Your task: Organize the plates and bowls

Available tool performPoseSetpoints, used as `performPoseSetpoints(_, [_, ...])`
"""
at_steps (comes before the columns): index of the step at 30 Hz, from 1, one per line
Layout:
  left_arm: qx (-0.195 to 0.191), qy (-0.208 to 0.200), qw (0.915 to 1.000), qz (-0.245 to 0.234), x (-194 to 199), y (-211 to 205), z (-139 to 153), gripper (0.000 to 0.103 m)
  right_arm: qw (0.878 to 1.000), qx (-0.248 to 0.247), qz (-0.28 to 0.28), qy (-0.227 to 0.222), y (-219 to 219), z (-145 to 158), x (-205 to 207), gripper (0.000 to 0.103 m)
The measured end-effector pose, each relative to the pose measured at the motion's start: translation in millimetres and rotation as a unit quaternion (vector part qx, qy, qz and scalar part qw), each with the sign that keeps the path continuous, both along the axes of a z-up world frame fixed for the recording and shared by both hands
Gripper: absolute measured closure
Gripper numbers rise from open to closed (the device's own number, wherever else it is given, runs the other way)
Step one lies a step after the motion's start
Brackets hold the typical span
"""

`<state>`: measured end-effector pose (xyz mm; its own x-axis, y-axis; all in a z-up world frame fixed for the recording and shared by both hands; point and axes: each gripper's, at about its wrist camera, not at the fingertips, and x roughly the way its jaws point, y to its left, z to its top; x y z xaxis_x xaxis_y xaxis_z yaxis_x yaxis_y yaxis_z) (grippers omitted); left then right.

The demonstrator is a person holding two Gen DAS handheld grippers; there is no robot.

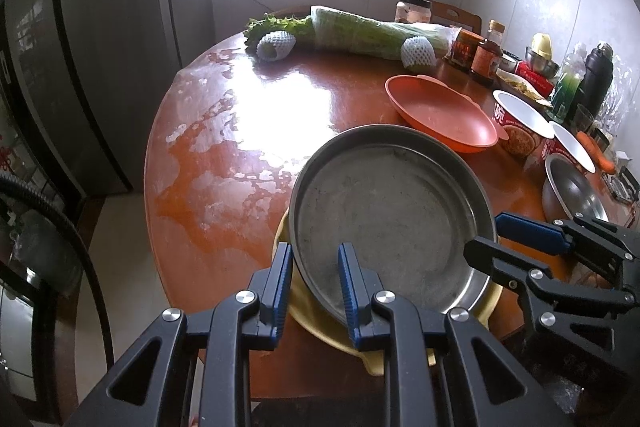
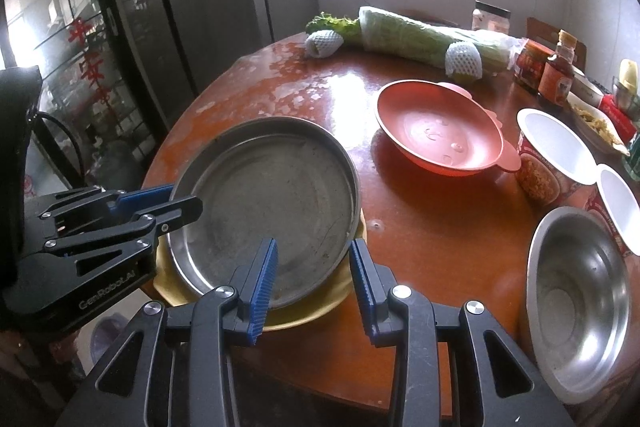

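Stacked: we have the pan (image 1: 384,203) on the yellow plate (image 2: 320,303).
Left: red bowl (image 2: 440,131), steel bowl (image 2: 580,303), right of pan.
Claws: left gripper (image 1: 316,279) clamps pan rim; right gripper (image 2: 314,267) narrow, straddling rim; grip unclear.

Round red table (image 2: 420,227), pink bowl (image 2: 440,135), steel bowl (image 2: 580,299), cabbage (image 2: 412,35)

The left gripper (image 1: 316,287) angles downward, jaws closed tight. The right gripper (image 2: 314,281) angles downward too, jaws narrowly parted.

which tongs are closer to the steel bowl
Right. The right tongs sit at the metal pan's near edge, beside the steel bowl. The left tongs grip the pan's far side, farther away.
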<state>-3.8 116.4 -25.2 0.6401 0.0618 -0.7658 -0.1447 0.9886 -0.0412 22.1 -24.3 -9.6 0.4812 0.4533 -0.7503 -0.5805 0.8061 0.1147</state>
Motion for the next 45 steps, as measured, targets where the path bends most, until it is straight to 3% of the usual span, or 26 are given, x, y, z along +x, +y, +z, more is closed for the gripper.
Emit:
performPoseSetpoints(24, [0.003, -0.014, 0.9999, -0.005, -8, -1, 10, 0.075, 1.000, 0.011, -0.007, 0.006, -8, 2, -2, 0.061])
performPoseSetpoints(31, [0.004, -0.024, 0.9997, -0.009, -9, -5, 19, 0.073, 1.000, 0.023, -0.015, 0.005, -16, 6, -2, 0.056])
performPoseSetpoints(45, [0.012, -0.033, 0.9985, -0.042, 30, -14, 40, 0.068, 0.995, 0.064, -0.069, 0.015, -45, 18, 27, 0.048])
